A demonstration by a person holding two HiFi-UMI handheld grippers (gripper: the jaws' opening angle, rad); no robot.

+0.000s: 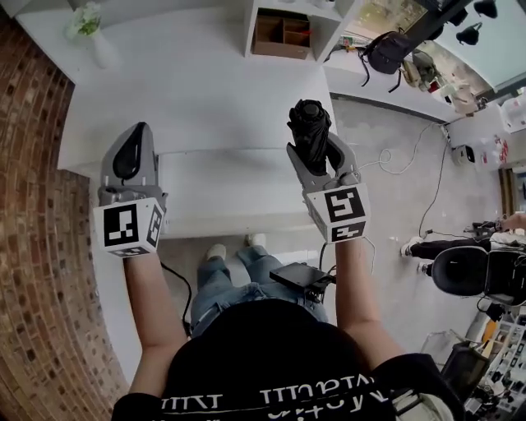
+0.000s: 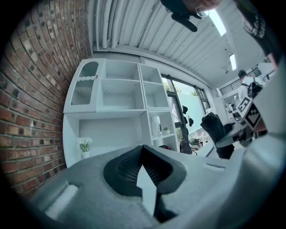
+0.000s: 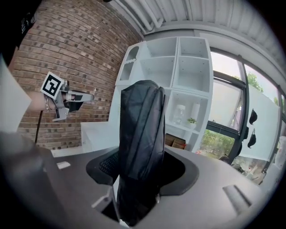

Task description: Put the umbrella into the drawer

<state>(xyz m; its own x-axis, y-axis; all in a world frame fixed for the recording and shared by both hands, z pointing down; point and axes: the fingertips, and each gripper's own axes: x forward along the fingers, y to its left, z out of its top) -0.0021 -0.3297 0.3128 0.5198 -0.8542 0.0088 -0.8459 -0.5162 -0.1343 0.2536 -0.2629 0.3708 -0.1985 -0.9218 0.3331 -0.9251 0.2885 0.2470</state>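
A folded black umbrella (image 1: 311, 130) stands upright between the jaws of my right gripper (image 1: 313, 153), which is shut on its lower part. In the right gripper view the umbrella (image 3: 140, 129) fills the middle, with the pads pressed on both its sides. My left gripper (image 1: 136, 138) hovers at the left over the counter's front edge, shut with nothing in it; its fingertips (image 2: 143, 150) meet. The left gripper view shows the umbrella (image 2: 215, 130) off to the right. The white counter (image 1: 197, 99) has a white front (image 1: 234, 193) below it; I cannot tell which part is the drawer.
A brick wall (image 1: 33, 214) runs along the left. A vase of flowers (image 1: 86, 25) stands at the counter's back left, and a white shelf unit with a brown box (image 1: 283, 33) behind it. A backpack (image 1: 386, 51), cables and an office chair (image 1: 468, 270) are on the right.
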